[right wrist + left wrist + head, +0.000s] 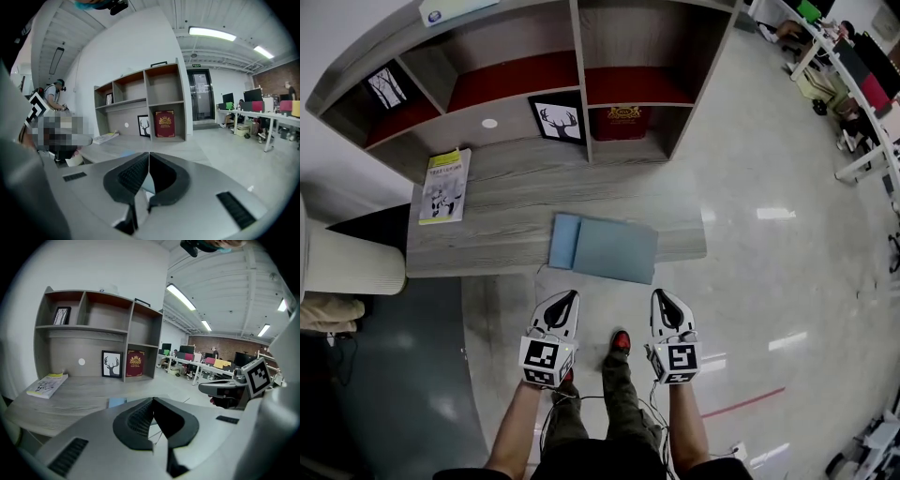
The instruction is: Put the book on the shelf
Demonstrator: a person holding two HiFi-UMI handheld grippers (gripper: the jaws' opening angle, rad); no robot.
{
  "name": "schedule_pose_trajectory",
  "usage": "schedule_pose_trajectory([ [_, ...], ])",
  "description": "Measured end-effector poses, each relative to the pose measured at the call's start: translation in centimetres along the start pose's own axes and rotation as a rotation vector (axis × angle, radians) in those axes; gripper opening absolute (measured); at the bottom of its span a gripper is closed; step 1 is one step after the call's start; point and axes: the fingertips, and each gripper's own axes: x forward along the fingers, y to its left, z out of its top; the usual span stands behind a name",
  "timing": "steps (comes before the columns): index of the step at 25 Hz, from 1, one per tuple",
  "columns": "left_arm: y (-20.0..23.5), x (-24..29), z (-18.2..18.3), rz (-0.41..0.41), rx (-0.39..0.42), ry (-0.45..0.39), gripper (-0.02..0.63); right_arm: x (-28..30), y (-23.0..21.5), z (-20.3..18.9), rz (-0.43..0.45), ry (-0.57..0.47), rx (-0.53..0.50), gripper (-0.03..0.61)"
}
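At the far left a white cylinder (352, 258) stands beside the grey wooden counter (516, 202), and a yellow-and-white booklet (445, 186) lies flat on the counter's left end. Behind it rises the shelf (581, 56), an open unit whose compartments have red floors. A framed deer picture (558, 117) leans at the shelf's middle divider, with a dark red case (623, 122) bearing a gold emblem in the lower compartment just to its right. The left gripper (567, 298) hangs in front of the counter over the floor, its 2 jaws pressed together with nothing between them. The blue book (603, 247) lies flat and closed on the counter, near the middle of the front edge, its near side reaching that edge or slightly past it. It sits ahead of both grippers, in the space between the lines they point along, and touches neither. It is well apart from the shelf compartments behind it. The right gripper (664, 296) hangs level with the left one and points the same way, toward the counter. Its jaws are also closed tip to tip and hold nothing. A red shoe (621, 342) shows on the floor between the 2 grippers.
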Motion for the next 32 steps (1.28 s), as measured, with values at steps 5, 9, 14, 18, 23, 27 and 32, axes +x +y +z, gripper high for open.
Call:
schedule_pose_trajectory([
  [5, 0.3, 1.2, -2.0, 0.004, -0.014, 0.024, 0.008, 1.2, -0.4, -2.1, 0.006, 0.025, -0.013, 0.029],
  [9, 0.7, 1.9, -3.5, 0.012, -0.018, 0.04, 0.008, 2.1, -0.5, -3.8, 0.015, 0.047, -0.025, 0.029],
  [14, 1.3, 2.6, -4.8, 0.03, -0.032, 0.051, 0.008, 3.1, -0.5, -5.5, 0.02, 0.066, -0.074, 0.029],
  [18, 1.6, 3.0, -5.3, 0.039, -0.052, 0.053, 0.008, 3.6, -0.5, -6.0, 0.01, 0.064, -0.175, 0.031],
  [23, 1.3, 3.3, -6.0, 0.032, -0.05, 0.065, 0.008, 4.3, -0.4, -6.9, -0.011, 0.124, -0.393, 0.031],
  [27, 1.4, 3.2, -6.8, 0.043, -0.041, 0.082, 0.008, 4.8, -0.1, -8.5, -0.005, 0.193, -0.561, 0.061],
  [32, 1.3, 3.2, -7.6, 0.042, -0.046, 0.093, 0.008, 5.9, 0.6, -10.1, -0.012, 0.249, -0.799, 0.177],
])
